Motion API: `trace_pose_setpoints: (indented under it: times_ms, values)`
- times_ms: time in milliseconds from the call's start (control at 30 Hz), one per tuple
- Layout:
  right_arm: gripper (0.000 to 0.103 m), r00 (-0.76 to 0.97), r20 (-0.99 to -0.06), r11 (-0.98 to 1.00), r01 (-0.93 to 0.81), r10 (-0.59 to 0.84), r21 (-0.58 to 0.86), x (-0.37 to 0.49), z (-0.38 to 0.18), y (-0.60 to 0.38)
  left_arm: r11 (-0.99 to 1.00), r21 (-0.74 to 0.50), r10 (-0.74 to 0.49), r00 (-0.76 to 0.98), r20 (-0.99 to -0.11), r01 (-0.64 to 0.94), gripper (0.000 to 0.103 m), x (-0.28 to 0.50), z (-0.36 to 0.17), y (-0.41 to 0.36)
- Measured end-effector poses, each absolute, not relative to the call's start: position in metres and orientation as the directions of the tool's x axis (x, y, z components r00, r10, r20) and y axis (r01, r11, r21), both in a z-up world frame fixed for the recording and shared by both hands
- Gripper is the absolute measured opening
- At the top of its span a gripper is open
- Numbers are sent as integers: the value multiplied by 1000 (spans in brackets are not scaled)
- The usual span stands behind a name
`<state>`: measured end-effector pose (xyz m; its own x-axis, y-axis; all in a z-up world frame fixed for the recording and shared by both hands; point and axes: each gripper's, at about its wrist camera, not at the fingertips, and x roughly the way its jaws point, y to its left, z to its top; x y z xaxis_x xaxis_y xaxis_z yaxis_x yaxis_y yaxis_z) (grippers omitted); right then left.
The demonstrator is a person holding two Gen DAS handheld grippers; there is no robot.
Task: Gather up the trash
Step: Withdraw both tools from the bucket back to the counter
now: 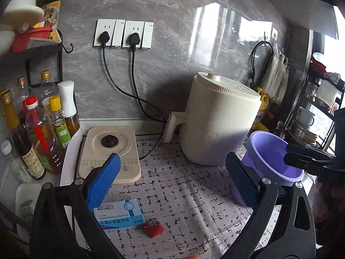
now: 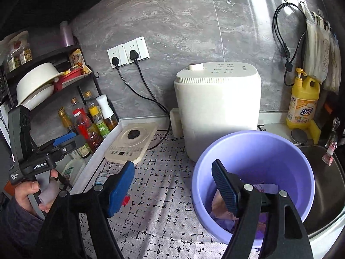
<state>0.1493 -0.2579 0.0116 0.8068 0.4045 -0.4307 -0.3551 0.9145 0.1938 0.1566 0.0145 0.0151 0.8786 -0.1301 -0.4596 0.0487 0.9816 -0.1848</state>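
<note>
Trash gathered off the patterned counter (image 1: pixel 183 194)

Both tools are held open and empty: the right tool (image 2: pixel 172 185) over the lilac plastic bin (image 2: pixel 301 166), the left tool (image 1: pixel 172 172) just above the blue-and-white cardboard box (image 1: pixel 120 215) and small red scrap (image 1: pixel 154 228), likely next.

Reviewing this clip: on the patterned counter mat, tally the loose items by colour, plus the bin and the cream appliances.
Blue-and-white: 1, the medicine box
Red: 1, the small red piece
Purple: 1, the bin, crumpled trash inside
Cream: 2, the air fryer and the kettle base
Total: 5
</note>
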Motion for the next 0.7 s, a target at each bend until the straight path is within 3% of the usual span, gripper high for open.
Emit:
trace_pose_setpoints:
  times_ms: [133, 400, 700]
  values:
    - [80, 777, -446, 894, -417, 444, 164, 148, 10, -232, 982, -187, -80, 870, -486, -14, 97, 140, 3, 33]
    - [82, 697, -500, 835, -540, 514, 107, 149, -5, -179, 974, -189, 3, 849, -529, -121, 97, 108, -20, 55]
    - [72, 566, -606, 765, -633, 559, 115, 154, -50, -132, 950, -240, 28, 819, -574, -200, 97, 79, -51, 68]
